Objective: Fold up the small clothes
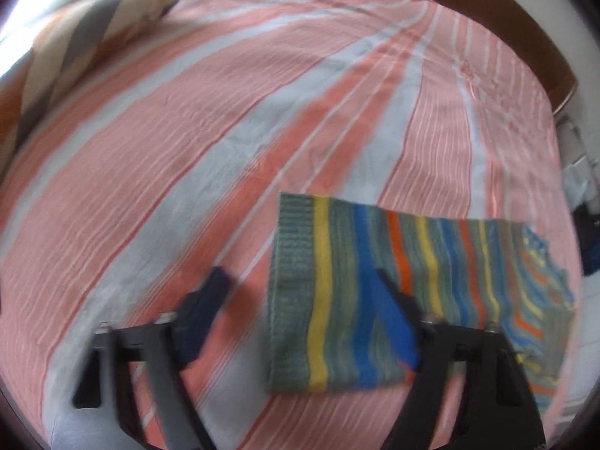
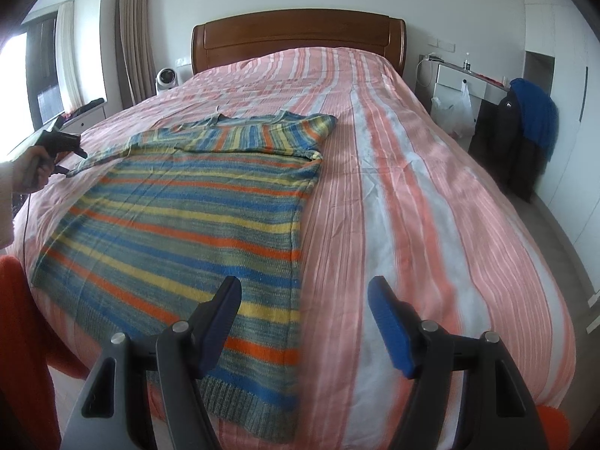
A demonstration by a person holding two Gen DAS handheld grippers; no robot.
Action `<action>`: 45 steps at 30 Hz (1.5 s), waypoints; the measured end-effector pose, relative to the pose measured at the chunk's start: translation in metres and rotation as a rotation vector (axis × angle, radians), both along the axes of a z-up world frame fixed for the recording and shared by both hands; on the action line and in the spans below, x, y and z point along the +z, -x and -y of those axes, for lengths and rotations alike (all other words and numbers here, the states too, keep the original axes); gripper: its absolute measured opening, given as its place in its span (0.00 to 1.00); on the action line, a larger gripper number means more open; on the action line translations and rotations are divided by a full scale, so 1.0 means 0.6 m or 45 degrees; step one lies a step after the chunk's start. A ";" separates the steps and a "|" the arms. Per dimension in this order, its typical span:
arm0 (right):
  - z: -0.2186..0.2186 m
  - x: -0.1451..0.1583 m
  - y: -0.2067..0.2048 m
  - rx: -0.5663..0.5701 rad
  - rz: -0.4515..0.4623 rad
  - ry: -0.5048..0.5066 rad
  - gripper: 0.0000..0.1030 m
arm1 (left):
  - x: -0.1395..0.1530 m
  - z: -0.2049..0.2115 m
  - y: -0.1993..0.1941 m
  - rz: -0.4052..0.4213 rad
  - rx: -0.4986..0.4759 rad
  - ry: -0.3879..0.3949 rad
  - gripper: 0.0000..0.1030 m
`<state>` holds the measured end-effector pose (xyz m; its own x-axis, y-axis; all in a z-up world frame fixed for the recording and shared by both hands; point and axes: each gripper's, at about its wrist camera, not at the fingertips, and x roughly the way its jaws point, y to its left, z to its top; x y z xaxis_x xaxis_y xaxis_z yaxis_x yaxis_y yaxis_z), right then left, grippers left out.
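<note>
In the right wrist view, the right gripper [image 2: 305, 322] is seen at the bottom centre of the frame, its jaws released and empty, poised above the near hem of the sweater [image 2: 176, 221]; this placement is judged to prepare a grasp of the lower edge for a fold. In the left wrist view, the left gripper [image 1: 300, 300] is shown at the lower centre with its jaws apart; one finger lies over the striped sleeve end, the other over bare bedspread [image 1: 187, 131], and no cloth is seen pressed between the pads. The picture is blurred, so contact cannot be confirmed. In the right wrist view the same gripper is held by a hand [image 2: 30, 168] at the left edge, just beside the sleeve tip, presumably to fold the sleeve inward. The sweater is laid flat on the left half of the bed, its hem near the bottom of the frame and its collar further up. It is knitted in blue, yellow, orange and grey-green stripes, with a ribbed hem. One sleeve is already folded across the chest. The wooden headboard [image 2: 300, 33] is visible at the upper centre.
</note>
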<state>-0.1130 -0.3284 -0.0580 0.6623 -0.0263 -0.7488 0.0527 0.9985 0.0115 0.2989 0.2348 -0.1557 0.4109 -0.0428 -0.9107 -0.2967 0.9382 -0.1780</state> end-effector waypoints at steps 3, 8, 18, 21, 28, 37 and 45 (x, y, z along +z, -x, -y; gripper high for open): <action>0.002 -0.006 -0.002 0.003 -0.009 -0.015 0.68 | 0.008 0.037 -0.003 0.003 -0.080 -0.022 0.02; 0.011 -0.007 -0.001 0.002 0.007 -0.056 0.68 | 0.141 0.167 -0.006 0.216 -0.325 -0.075 0.02; 0.029 -0.005 0.009 -0.009 0.031 -0.128 0.68 | 0.229 0.548 0.012 0.343 -0.860 0.021 0.16; 0.031 -0.005 0.016 -0.008 0.031 -0.127 0.68 | 0.166 0.596 0.010 0.211 -0.904 0.103 0.78; 0.044 -0.004 0.026 -0.028 0.038 -0.162 0.68 | 0.139 0.494 0.006 0.233 -0.633 0.132 0.86; 0.044 -0.011 0.021 -0.033 0.013 -0.188 0.68 | -0.009 0.390 0.067 0.093 -0.523 -0.175 0.96; 0.080 0.012 0.003 -0.093 0.048 -0.174 0.68 | 0.040 0.288 0.236 0.165 -0.515 -0.230 0.97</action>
